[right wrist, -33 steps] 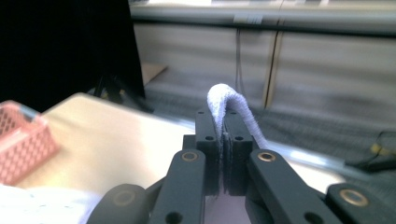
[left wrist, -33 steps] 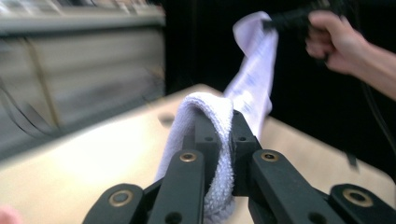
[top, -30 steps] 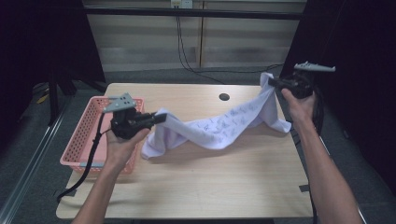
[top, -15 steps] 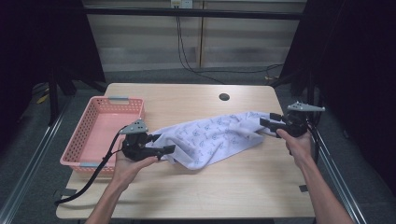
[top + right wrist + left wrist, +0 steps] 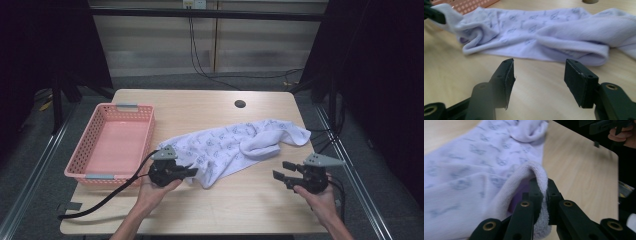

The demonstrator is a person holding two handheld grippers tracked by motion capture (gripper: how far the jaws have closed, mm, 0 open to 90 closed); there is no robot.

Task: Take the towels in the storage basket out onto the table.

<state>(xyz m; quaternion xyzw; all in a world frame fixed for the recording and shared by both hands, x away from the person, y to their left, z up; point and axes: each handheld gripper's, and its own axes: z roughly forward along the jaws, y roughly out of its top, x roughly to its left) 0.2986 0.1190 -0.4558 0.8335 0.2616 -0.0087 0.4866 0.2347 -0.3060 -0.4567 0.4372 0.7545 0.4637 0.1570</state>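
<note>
1. A white terry-cloth towel printed with small grey figures [image 5: 227, 147] lies crumpled across the middle of the light wooden desk [image 5: 235, 210], stretched slantwise from its near-left end to its far-right end.
2. The far-right end of the towel is bunched into a thick rolled fold; the near-left end tapers to a rounded hem.
3. The left gripper [image 5: 189, 172], a black two-jaw tool with a grey three-cornered plate on top, sits at the near-left end of the towel. In the left gripper view its jaws are pinched tight on the towel's looped hem [image 5: 534, 173], which rises in an arch above the pads. The jaws have just been closing, with the cloth between them.
4. The right gripper [image 5: 279, 171], of the same make, is held low over the desk on the near side of the towel's right end, clear of the cloth. Its jaws stand apart with nothing but bare wood between them, seen plainly in the right gripper view [image 5: 537, 80], and have just narrowed a little.
5. A pink plastic mesh basket [image 5: 82, 155] with grey handles stands to the left of the towel, just beside its near-left end.
6. A small dark round hole [image 5: 240, 104] lies in the desk beyond the towel.
7. A black cable [image 5: 107, 195] trails from the left gripper toward the near-left of the towel, crossing the basket's near corner.
</note>
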